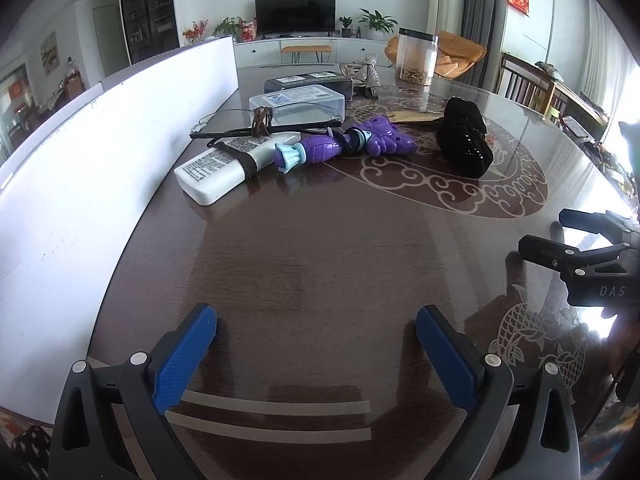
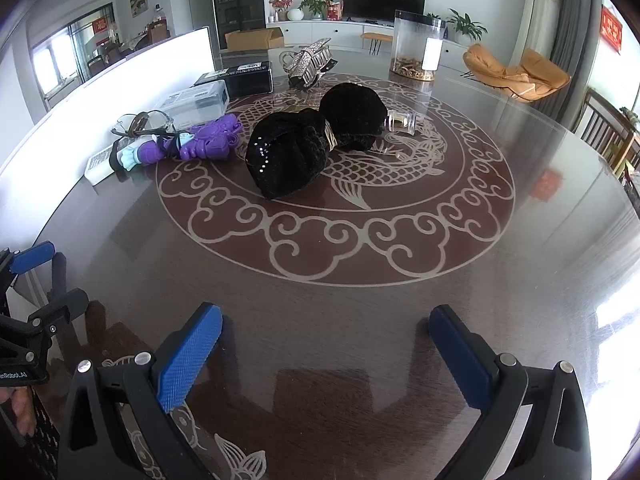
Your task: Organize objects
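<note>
A purple toy point(image 1: 344, 145) point(image 2: 192, 145) lies on the dark round table point(image 1: 320, 248) point(image 2: 320, 320), next to a white tube point(image 1: 224, 164) with glasses point(image 1: 264, 120) point(image 2: 144, 122) over it. A black velvet bow point(image 1: 464, 140) point(image 2: 312, 140) lies to their right, with a small glass bottle point(image 2: 400, 122) behind it. A clear plastic box point(image 1: 298, 102) point(image 2: 196, 104) and a black box point(image 1: 308, 80) point(image 2: 244, 76) sit farther back. My left gripper point(image 1: 316, 340) is open and empty over the table near its front. My right gripper point(image 2: 326, 344) is open and empty too, and shows at the right of the left wrist view point(image 1: 560, 236).
A long white board point(image 1: 100, 152) point(image 2: 120, 80) stands along the table's left side. A clear tall jar point(image 1: 416, 58) point(image 2: 416, 46) and a glittery silver hair clip point(image 1: 366, 72) point(image 2: 310, 62) stand at the far side. Wooden chairs point(image 1: 532, 88) stand beyond the right edge.
</note>
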